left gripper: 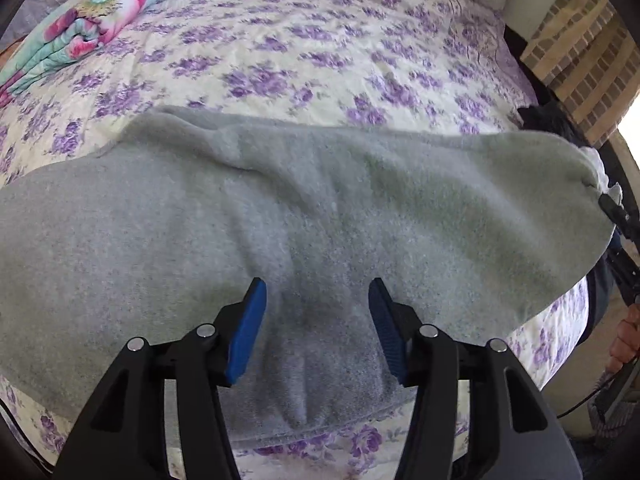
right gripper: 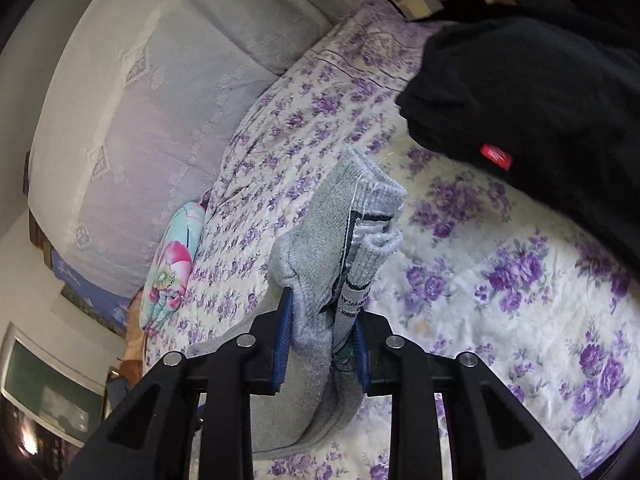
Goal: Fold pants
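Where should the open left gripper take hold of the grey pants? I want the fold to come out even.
Hedged: the near hem edge of the grey pants, from the near side. It lies flat below the open left gripper; the right gripper already pinches the far end.

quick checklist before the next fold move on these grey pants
1. Right gripper clamped on the pants: ok, bunched waistband end sits between its pads.
2. Left gripper free: ok, jaws open over the fabric, nothing pinched.
3. Pants flat on the bed: not ok, a ridge runs across the middle.
4. Space ahead for the fold: ok, bare bedspread beyond the pants.
5. Black garment clear of the lifted end: ok, apart from it.
6. Both layers caught evenly in the right grip: cannot tell.
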{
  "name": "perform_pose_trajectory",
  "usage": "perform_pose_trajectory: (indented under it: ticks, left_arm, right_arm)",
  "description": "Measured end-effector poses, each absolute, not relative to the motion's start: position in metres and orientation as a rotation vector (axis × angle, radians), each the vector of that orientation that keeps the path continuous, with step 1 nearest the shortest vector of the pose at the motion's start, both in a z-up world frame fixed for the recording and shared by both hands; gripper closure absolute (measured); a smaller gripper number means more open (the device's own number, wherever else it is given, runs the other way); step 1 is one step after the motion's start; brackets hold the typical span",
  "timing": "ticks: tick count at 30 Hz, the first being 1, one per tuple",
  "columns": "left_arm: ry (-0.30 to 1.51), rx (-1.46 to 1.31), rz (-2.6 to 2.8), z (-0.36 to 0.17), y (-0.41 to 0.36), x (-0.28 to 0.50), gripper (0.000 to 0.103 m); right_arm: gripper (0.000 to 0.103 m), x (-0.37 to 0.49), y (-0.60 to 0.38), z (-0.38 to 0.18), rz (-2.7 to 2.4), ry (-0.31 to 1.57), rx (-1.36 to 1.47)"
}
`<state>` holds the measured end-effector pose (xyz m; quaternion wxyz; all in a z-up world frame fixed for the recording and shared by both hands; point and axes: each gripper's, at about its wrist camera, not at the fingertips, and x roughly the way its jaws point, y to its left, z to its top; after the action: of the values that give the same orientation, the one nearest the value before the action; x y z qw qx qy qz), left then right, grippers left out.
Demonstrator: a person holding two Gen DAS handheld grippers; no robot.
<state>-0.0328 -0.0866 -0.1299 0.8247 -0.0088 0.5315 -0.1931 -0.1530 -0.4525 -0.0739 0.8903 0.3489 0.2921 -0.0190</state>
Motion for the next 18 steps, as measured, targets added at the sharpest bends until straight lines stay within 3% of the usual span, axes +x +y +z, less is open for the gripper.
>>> perform_pose_trajectory:
  ticks: [9,13,14,18]
  left_arm:
    - [1.007,-0.295,-0.242,-0.087,0.047,-0.037,0.051]
    - [0.980,-0.362,-0.165,-0.082,0.101,-0.054,0.051]
    - [0.977,-0.372,-0.147,-0.082,0.112,-0.059,0.051]
    - [0.983,-0.405,-0.091,-0.089,0.148,-0.075,0.051]
  right_arm:
    - [0.077,-0.113,-0.313,-0.012,0.116,0.572,0.232]
    - [0.079,-0.095,-0.225,-0.026,0.225,0.610,0.002]
    - [0.084,-0.093,-0.205,-0.033,0.251,0.624,-0.056]
    - [0.087,-0.081,-0.139,-0.082,0.326,0.729,-0.262]
